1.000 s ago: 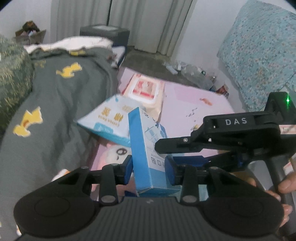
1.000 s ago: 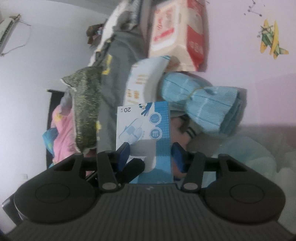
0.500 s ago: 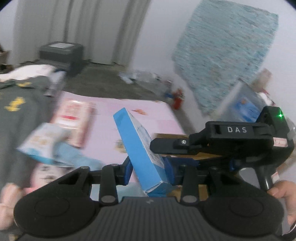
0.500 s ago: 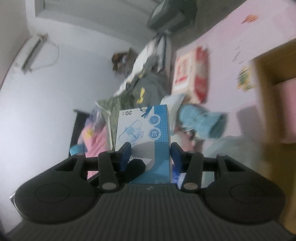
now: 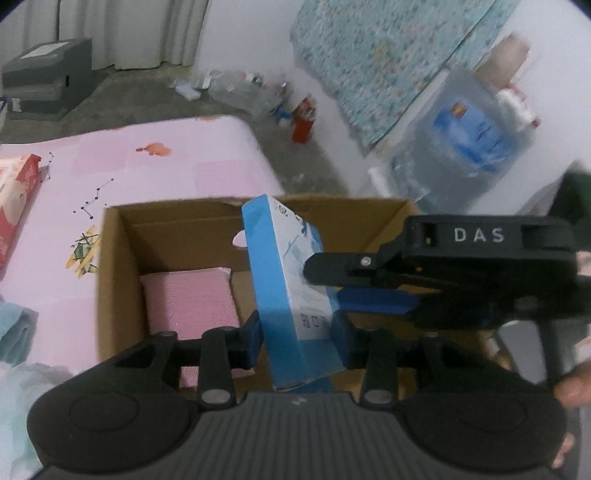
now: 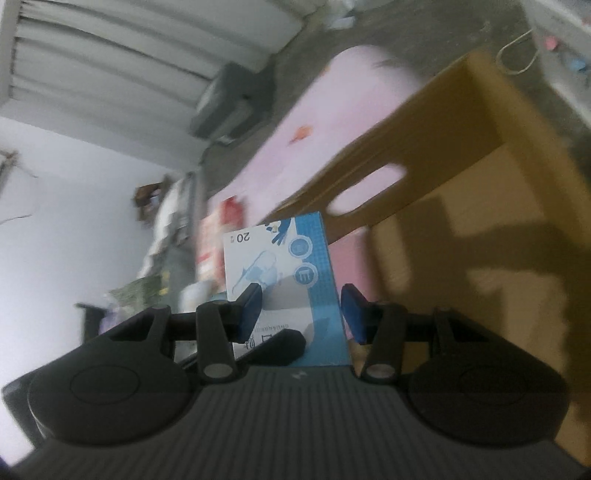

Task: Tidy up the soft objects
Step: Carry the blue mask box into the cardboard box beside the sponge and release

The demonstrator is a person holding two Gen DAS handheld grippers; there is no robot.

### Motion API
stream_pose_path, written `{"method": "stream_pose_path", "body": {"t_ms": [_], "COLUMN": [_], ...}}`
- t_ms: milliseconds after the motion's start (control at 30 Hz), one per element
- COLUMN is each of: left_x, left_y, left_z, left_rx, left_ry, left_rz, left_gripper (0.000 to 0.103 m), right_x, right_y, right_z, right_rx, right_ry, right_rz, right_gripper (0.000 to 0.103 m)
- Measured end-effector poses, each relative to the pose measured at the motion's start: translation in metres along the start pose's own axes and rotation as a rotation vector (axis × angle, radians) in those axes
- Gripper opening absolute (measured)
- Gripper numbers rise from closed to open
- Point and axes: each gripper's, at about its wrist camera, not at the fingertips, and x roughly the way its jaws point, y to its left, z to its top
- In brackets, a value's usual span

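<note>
Floor scene: pink play mat (image 5: 159,162) with small prints, bare grey concrete floor (image 5: 155,96) beyond it, pale curtains (image 5: 147,33) and a dark grey box (image 5: 48,85) at the far left wall. Floral blue mattress (image 5: 384,55) leans on the far right wall, clear water jug (image 5: 461,140) blurred beside it, litter and a red item (image 5: 303,125) on the floor between. Open cardboard box (image 5: 114,266) sits on the mat's near right part; a folded pink cloth (image 5: 188,299) lies inside on its left. Red-and-white wipes pack (image 5: 14,199) at the left edge of the mat. The blue-and-white carton (image 5: 284,280) is up in the air over the box opening, tilted, top leaning far-left. Left gripper (image 5: 295,336) has its jaws opening, carton between them; the right pad looks against the carton, a thin gap shows at the left pad. Right gripper (image 6: 301,314) straddles the same carton (image 6: 280,280); both pads sit slightly off its sides in its own view, so contact there can't be confirmed; a hand (image 5: 569,391) shows at the right edge. Versus a second ago: the view then was the grey bedding and the pile of packs with no box in sight; now both grippers and the carton have swung right to above the box, and the left jaws are wider.
</note>
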Motion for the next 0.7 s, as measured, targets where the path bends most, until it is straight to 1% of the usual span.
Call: {"method": "stream_pose_path", "body": {"t_ms": [33, 67, 133, 233, 367, 467, 500, 567, 700], "left_x": [0.008, 0.015, 0.024, 0.022, 0.005, -0.018, -0.024, -0.039, -0.069], "left_y": [-0.002, -0.002, 0.000, 0.009, 0.014, 0.018, 0.019, 0.022, 0.033], "left_z": [0.001, 0.001, 0.002, 0.002, 0.002, 0.002, 0.001, 0.000, -0.009], "left_rx": [0.003, 0.005, 0.003, -0.025, -0.014, -0.013, -0.015, -0.023, -0.036], "left_ry": [0.007, 0.010, 0.016, 0.026, 0.002, -0.020, -0.026, -0.035, -0.060], "left_rz": [0.022, 0.044, 0.078, 0.071, 0.072, 0.066, 0.064, 0.068, 0.076], "left_gripper": [0.057, 0.062, 0.063, 0.064, 0.069, 0.075, 0.076, 0.078, 0.080], "right_x": [0.003, 0.007, 0.016, 0.025, 0.028, 0.022, 0.017, 0.012, -0.004], "right_y": [-0.004, -0.006, -0.011, -0.018, -0.025, -0.025, -0.025, -0.019, -0.006], "right_z": [0.003, 0.006, 0.008, 0.008, 0.007, 0.006, 0.006, 0.003, -0.006], "right_rx": [-0.018, -0.044, -0.082, -0.099, -0.089, -0.070, -0.062, -0.048, -0.051], "right_ry": [-0.007, -0.016, -0.027, -0.032, -0.039, -0.051, -0.054, -0.061, -0.073], "right_rz": [-0.024, -0.055, -0.106, -0.139, -0.141, -0.135, -0.128, -0.112, -0.083], "right_gripper": [0.048, 0.048, 0.048, 0.047, 0.047, 0.048, 0.048, 0.047, 0.048]}}
